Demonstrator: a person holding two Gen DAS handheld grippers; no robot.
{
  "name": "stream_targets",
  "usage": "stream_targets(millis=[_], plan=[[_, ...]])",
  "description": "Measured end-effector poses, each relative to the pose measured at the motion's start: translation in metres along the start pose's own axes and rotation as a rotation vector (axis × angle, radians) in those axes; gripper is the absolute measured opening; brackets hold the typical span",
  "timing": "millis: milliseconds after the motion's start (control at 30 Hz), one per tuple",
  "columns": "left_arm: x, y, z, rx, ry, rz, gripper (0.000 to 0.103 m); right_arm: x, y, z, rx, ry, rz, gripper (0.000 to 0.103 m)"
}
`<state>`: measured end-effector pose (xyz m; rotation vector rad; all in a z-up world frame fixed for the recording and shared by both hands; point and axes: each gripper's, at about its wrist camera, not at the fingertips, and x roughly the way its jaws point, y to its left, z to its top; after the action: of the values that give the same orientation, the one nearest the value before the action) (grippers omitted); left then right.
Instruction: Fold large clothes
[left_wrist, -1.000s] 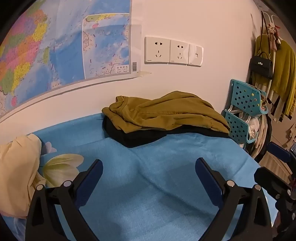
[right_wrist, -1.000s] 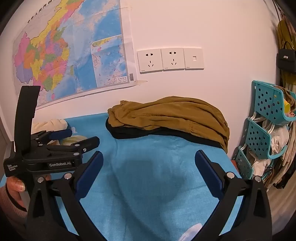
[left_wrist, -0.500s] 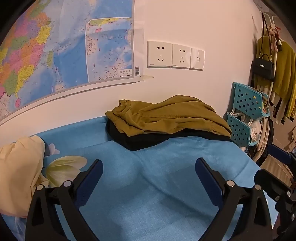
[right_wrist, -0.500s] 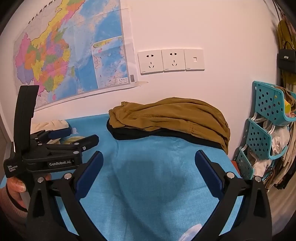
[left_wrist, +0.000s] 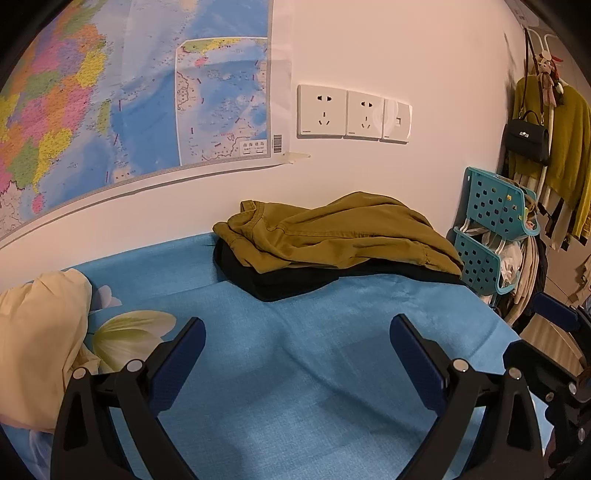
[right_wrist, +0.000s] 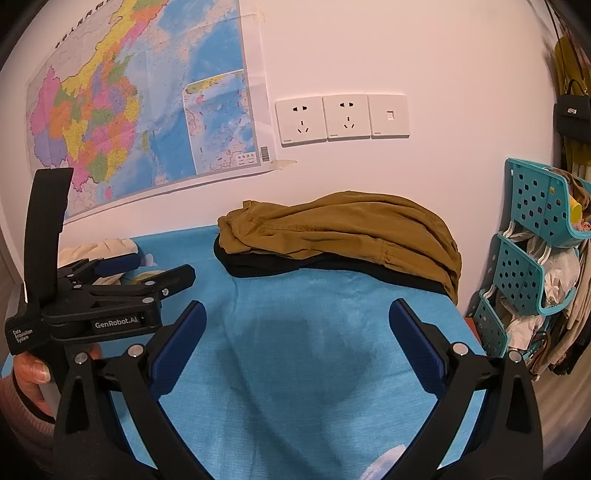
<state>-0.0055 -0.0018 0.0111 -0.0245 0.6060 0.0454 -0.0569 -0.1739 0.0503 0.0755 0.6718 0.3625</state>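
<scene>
Garments for folding, an olive piece (left_wrist: 332, 232) atop a black one (left_wrist: 280, 284), lay heaped against the wall at the blue sheet's (left_wrist: 295, 369) far edge. Left gripper (left_wrist: 297, 343) and right gripper (right_wrist: 297, 328) hovered short, jaws spread, holding nothing, apparently positioned to reach.

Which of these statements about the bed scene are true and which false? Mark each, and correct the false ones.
1. The olive-brown garment lies on top of a black garment. True.
2. The left gripper grips the olive-brown garment. False: it is open and holds nothing.
3. The right gripper is open. True.
4. The teal baskets stand left of the bed. False: they stand to its right.
5. A map hangs on the wall. True.
</scene>
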Motion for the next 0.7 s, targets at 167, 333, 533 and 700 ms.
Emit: stream_targets(millis=[167, 333, 533, 700], plan=[[-0.0004, 0.0004, 0.0001, -0.001, 0.002, -0.004, 0.096, 0.0, 0.0001, -0.0001, 0.002, 0.0, 0.002, 0.098], [-0.0009, 0.0009, -0.0011, -0.002, 0.003, -0.006, 0.096, 0.0011, 0.0008, -0.0006, 0.002, 0.001, 0.003, 0.098], [-0.0004, 0.0006, -0.0008, -0.004, 0.0, -0.005, 0.096, 0.0014, 0.0014, -0.0011, 0.003, 0.001, 0.005, 0.098], [0.0008, 0.0016, -0.0007, -0.008, 0.003, -0.003, 0.096, 0.0013, 0.0019, -0.0007, 0.002, 0.001, 0.004, 0.098]])
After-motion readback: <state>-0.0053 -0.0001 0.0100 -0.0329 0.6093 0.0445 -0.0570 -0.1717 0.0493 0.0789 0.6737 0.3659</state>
